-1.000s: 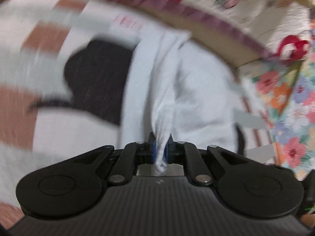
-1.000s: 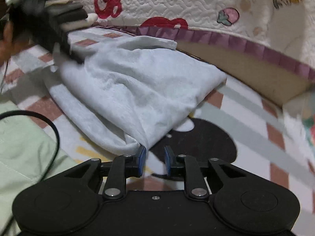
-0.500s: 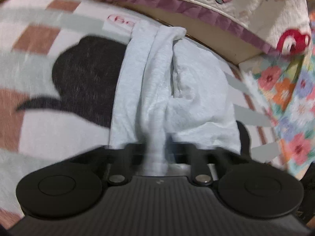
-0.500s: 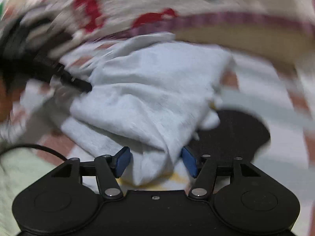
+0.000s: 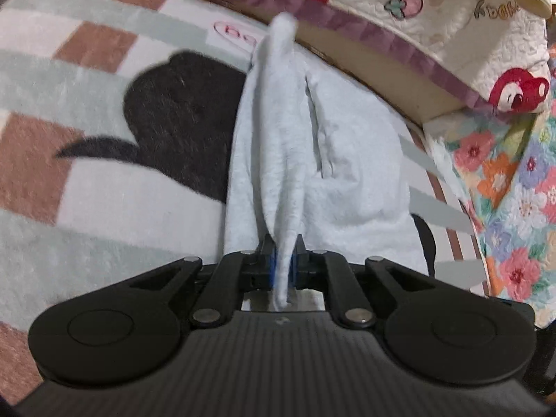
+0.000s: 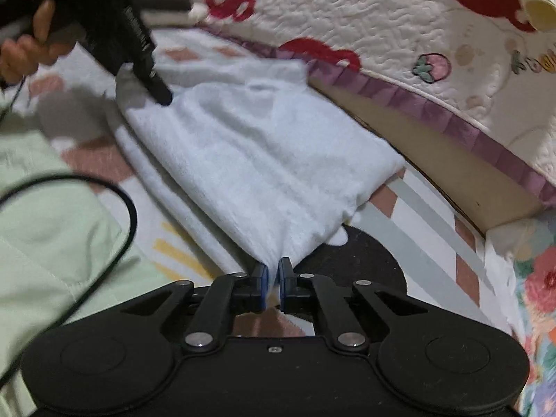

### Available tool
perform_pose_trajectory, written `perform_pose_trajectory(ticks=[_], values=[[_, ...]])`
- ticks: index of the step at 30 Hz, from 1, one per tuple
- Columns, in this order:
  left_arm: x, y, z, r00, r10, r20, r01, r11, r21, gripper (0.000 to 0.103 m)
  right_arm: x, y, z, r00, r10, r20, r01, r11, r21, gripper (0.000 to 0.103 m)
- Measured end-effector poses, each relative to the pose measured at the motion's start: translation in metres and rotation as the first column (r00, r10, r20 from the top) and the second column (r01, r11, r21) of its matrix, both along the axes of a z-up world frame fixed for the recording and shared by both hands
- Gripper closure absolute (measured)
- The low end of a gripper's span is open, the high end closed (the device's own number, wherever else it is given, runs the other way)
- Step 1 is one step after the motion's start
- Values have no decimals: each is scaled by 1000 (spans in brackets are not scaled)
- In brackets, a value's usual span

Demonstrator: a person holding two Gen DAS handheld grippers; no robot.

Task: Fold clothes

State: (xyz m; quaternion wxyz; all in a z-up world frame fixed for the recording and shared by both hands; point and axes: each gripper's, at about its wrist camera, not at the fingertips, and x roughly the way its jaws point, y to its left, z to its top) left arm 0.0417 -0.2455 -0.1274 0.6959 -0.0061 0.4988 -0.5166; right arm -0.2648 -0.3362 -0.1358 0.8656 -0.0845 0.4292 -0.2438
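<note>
Both grippers are pinching the pale blue garment (image 6: 264,160) on the bed.
The left gripper (image 5: 283,267) is clamping one bunched edge; the right gripper (image 6: 273,279) is squeezing a corner.

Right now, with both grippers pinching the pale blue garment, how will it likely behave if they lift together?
The pale blue garment looks floppy: it bunches into a narrow ridge at the left gripper. It will probably sag between the grips, since the right gripper holds only a corner. Its fleecy surface suggests little slipping.
</note>
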Motion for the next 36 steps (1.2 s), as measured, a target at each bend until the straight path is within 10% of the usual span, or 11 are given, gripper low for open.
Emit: perform_pose_trajectory(ticks=[4, 10, 22, 24, 25, 36], values=[[-3, 14, 16, 993, 43, 107, -45, 999, 14, 98, -4, -4, -1, 1000, -21, 21, 20, 999, 47, 98], [5, 30, 0, 996, 82, 25, -82, 996, 22, 98, -11, -10, -1, 997, -54, 50, 47, 992, 118, 98], [-15, -5, -1, 987, -138, 79, 144, 987, -74, 57, -24, -6, 10, 996, -42, 78, 30, 988, 150, 99], [-15, -18, -12, 985, -157, 78, 157, 988, 4, 74, -26, -4, 14, 996, -30, 79, 19, 990, 142, 102], [-16, -19, -13, 982, -165, 88, 165, 986, 15, 102, -28, -7, 12, 997, -50, 65, 37, 984, 176, 102], [-23, -1, -5, 987, -104, 122, 99, 994, 51, 100, -48, -78, 54, 970, -165, 177, 82, 911, 403, 93]])
